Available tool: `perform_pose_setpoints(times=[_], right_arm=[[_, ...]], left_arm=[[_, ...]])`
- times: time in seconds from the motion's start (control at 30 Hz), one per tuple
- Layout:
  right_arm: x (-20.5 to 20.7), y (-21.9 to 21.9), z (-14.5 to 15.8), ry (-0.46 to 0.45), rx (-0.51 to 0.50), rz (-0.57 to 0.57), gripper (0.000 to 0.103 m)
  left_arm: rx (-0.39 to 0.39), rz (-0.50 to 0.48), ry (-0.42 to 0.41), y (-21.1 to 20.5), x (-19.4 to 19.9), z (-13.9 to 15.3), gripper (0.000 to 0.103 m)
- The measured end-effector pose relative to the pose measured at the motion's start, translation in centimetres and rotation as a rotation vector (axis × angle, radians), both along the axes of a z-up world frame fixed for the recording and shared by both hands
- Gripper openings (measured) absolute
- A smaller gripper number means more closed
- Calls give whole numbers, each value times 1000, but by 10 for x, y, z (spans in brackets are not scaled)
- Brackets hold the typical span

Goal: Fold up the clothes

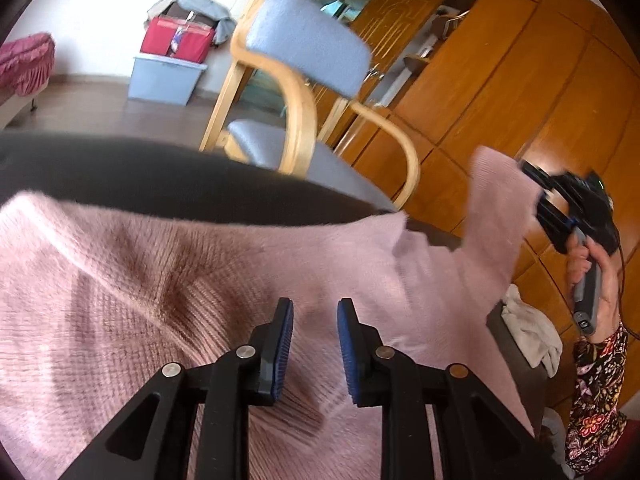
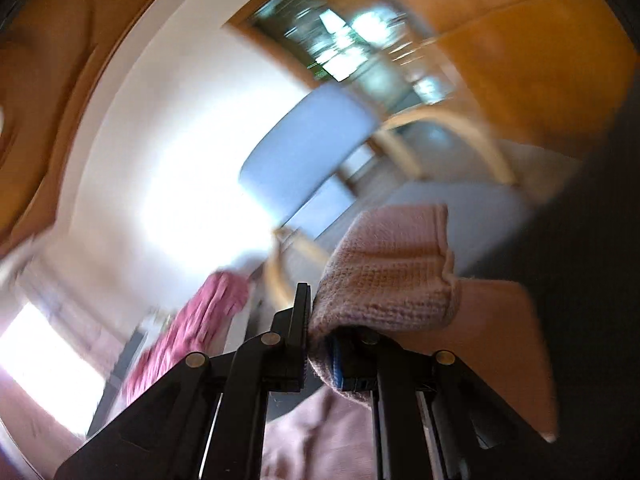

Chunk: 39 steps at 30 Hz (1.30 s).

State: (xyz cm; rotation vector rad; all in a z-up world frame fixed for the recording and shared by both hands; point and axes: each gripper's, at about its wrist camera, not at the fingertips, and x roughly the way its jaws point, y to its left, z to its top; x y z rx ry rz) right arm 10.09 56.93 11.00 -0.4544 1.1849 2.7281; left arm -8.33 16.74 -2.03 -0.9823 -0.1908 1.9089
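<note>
The pink knit sweater (image 1: 168, 288) is spread over a dark surface (image 1: 120, 180) near the left gripper (image 1: 315, 350), whose jaws are held apart above the fabric, empty. One sleeve (image 1: 500, 208) is lifted at far right, pinched in the closed jaws of the right gripper (image 2: 318, 344), held by a hand (image 1: 596, 280). A blue-cushioned wooden chair (image 1: 308, 44) is seen beyond.

Sweater (image 1: 160, 280) lies before the chair (image 1: 308, 80); boxes (image 1: 168, 64) behind, left.

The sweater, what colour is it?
Pink. The sweater shows best in the left wrist view.
</note>
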Motion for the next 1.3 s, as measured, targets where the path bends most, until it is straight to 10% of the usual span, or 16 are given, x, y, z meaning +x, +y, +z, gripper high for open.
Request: perform_pose_setpoints(times=[0.53, 0.77, 1.07, 1.3], right_arm=[[-109, -282, -94, -295, 433, 550, 10], [-120, -287, -127, -401, 473, 661, 18], [-71, -285, -109, -297, 550, 813, 29], [-35, -236, -116, -244, 489, 661, 29]], left_arm=[[244, 177, -261, -92, -18, -32, 32], [264, 147, -275, -85, -19, -35, 33], [316, 141, -273, -91, -18, -36, 36], [390, 157, -272, -100, -18, -35, 43]])
